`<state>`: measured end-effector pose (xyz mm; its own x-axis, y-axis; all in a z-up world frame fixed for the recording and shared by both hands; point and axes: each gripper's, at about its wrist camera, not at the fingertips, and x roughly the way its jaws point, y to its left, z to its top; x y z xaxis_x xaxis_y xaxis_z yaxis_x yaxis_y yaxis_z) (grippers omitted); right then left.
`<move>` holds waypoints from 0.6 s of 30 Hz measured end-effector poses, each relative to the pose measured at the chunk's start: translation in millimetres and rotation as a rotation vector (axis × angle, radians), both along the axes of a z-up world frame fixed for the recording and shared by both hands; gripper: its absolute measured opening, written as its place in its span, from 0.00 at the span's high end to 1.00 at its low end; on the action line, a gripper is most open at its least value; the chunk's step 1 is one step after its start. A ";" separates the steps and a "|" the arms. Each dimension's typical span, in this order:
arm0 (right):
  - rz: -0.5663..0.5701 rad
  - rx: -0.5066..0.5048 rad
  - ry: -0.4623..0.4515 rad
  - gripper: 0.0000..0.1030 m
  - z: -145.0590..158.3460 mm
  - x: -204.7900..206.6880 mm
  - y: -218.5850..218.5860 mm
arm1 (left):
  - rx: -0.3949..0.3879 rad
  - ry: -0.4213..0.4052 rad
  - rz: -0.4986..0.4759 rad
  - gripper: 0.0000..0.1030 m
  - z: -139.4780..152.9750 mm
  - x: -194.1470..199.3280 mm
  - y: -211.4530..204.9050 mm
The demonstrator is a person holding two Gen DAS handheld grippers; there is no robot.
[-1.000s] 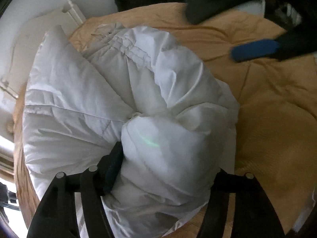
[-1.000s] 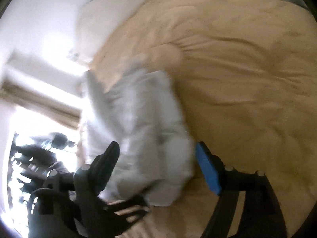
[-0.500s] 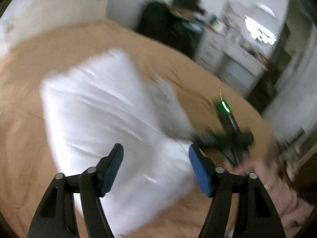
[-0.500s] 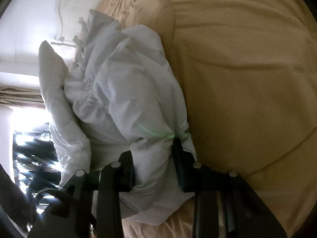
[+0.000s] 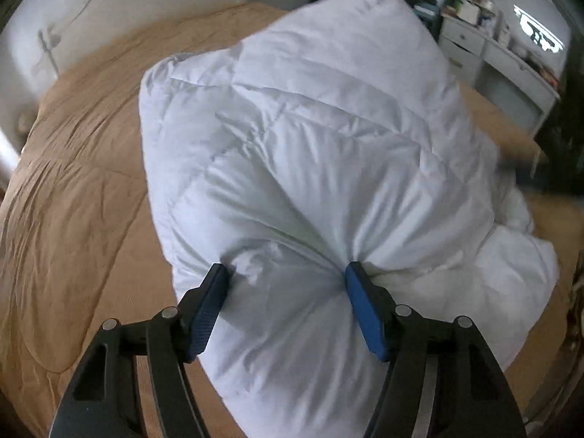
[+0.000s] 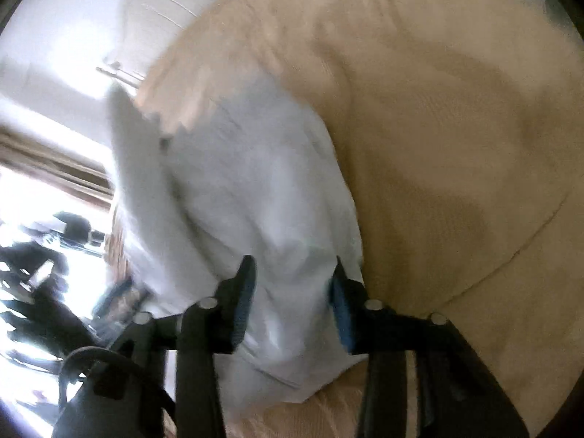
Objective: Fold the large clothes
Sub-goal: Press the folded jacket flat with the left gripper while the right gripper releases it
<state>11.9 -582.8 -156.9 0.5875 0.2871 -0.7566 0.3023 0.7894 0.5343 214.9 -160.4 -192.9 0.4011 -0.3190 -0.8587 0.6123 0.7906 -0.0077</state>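
The left hand-held gripper [image 5: 286,273] has just been closing and pinches the puffy white quilted garment [image 5: 310,127]. The right hand-held gripper [image 6: 292,277] has just been opening with the cloth between its pads, above the tan bed [image 6: 438,109].

Daylit, fisheye-warped — right view smeared, window glare.

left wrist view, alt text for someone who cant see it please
A puffy white quilted garment is bunched between the blue pads of the left gripper, which pinch it. It lies on a tan bedspread, with a white dresser behind.
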 end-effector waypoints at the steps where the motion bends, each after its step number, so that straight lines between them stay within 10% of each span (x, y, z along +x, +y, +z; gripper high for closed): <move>1: 0.012 -0.022 -0.021 0.34 13.2 4.0 2.4 | -0.006 0.004 0.002 0.36 -4.0 2.5 -1.3; 2: 0.048 -0.059 -0.058 0.23 36.7 15.8 8.4 | -0.008 0.001 0.005 0.36 -4.4 7.9 1.4; 9: 0.299 -0.255 0.004 0.24 87.8 128.9 72.3 | -0.001 -0.004 0.001 0.36 -1.2 3.8 0.8; 10: 0.304 -0.296 0.060 0.35 77.8 146.6 80.5 | -0.001 -0.009 -0.003 0.36 -2.6 4.6 -1.6; 11: 0.303 -0.307 0.103 0.80 67.0 156.5 80.6 | -0.003 -0.010 -0.006 0.36 0.2 -19.2 -10.3; 18: 0.195 -0.216 0.314 0.84 -28.1 187.5 38.7 | -0.225 0.112 0.044 0.31 50.0 -30.2 13.8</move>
<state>199.3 -544.1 -185.1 0.2693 0.1848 -0.9452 0.2582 0.9316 0.2557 184.7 -146.5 -142.9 0.3251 -0.4917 -0.8078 0.5625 0.7872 -0.2528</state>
